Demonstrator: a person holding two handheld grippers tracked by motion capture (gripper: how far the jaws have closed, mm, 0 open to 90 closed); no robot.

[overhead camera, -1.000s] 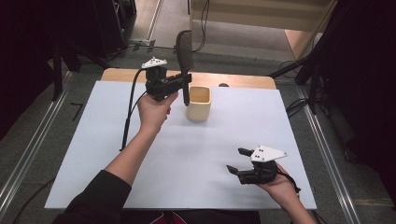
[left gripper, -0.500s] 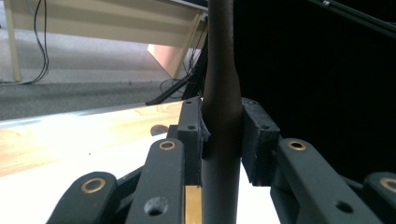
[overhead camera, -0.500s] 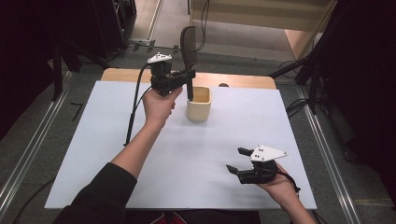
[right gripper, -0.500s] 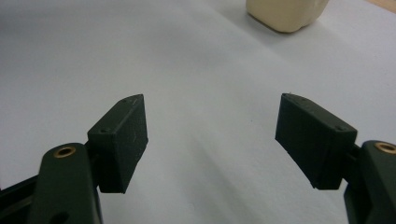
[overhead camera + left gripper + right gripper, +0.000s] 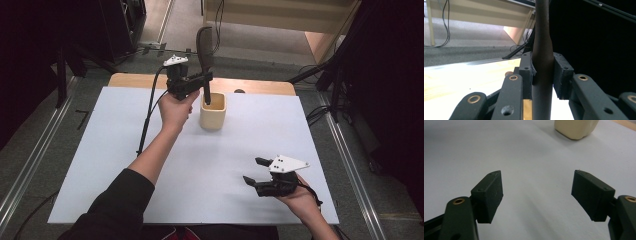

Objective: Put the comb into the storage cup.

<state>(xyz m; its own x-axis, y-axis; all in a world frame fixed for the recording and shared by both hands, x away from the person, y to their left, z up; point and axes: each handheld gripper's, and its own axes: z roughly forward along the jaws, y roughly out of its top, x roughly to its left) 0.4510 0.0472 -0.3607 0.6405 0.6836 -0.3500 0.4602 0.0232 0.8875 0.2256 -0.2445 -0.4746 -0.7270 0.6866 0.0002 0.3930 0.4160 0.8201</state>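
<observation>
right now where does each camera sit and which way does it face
High view: above the person's side, looking forward and down on the white table; both forearms, left gripper and right gripper show.
Left gripper view: on the left gripper, looking along its jaws clamped on a dark spoon handle.
Right gripper view: on the right gripper, looking over the tabletop between open jaws.
Shared: the cream cup shows in the high and right gripper views.

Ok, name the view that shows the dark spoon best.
The high view: the whole spoon stands upright, bowl up, handle down in the cream cup, clamped by the left gripper. The left gripper view gives just its handle between the pads.
</observation>
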